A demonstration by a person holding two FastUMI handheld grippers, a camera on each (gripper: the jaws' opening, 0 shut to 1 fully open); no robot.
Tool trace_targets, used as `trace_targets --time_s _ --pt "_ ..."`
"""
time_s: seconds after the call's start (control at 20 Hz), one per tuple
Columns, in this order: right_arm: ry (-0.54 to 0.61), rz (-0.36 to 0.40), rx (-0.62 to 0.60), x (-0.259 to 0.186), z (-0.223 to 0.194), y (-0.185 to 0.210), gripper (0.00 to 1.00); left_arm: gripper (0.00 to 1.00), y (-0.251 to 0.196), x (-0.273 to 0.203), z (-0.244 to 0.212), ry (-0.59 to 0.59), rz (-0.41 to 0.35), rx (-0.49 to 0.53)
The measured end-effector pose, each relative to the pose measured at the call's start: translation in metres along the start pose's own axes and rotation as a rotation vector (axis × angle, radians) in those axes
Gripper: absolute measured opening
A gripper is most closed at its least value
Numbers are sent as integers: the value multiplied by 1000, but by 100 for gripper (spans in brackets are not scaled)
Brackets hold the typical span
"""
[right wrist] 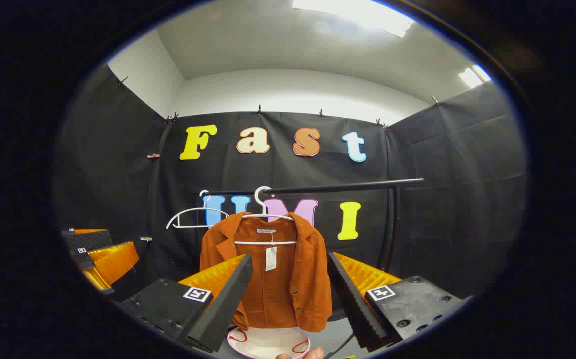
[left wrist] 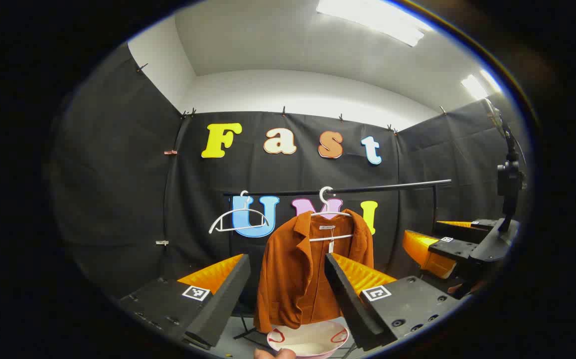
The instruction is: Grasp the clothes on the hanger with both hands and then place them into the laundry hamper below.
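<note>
Spare hanger beside jacket; hamper seemingly below.

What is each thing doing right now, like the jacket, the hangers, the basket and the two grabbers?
Rust-orange corduroy jacket: hanging on a white hanger, front open, paper tag dangling.
White wire hanger with the jacket: hooked on the black rail.
Second white hanger: empty, hooked on the same rail.
White round laundry hamper with red handles: below the jacket, open.
Left gripper: open, not touching the jacket.
Right gripper: open, not touching the jacket.
</note>
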State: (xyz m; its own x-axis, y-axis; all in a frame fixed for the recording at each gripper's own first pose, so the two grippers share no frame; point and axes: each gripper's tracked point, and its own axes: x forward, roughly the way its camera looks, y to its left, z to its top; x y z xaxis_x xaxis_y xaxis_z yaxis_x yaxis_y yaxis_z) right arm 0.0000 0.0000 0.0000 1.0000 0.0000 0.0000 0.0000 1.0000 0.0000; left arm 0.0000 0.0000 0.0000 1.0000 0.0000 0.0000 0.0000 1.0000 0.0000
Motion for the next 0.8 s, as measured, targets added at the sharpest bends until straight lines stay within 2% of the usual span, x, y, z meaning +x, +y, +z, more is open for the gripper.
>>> trace_targets --time_s 0.25,0.3,0.35,0.4,0.45,0.8 --pt "5 -6 1 -2 -3 -3 98 95 -3 1 -7 20 -2 -20" --pt "2 -6 -2 -2 -2 -3 98 92 -4 1 -6 21 -4 -21" --pt "2 -8 -5 -3 -2 -4 98 95 -4 0 -6 25 -5 -19" --pt "2 -9 -6 -4 -3 -4 97 92 -4 0 -9 28 -5 -14" --pt "2 -11 -5 -5 -2 -4 98 95 -4 0 -8 28 -6 -11" --pt "6 -12 -4 -14 -3 -1 98 95 -6 0 -4 17 -21 -17"
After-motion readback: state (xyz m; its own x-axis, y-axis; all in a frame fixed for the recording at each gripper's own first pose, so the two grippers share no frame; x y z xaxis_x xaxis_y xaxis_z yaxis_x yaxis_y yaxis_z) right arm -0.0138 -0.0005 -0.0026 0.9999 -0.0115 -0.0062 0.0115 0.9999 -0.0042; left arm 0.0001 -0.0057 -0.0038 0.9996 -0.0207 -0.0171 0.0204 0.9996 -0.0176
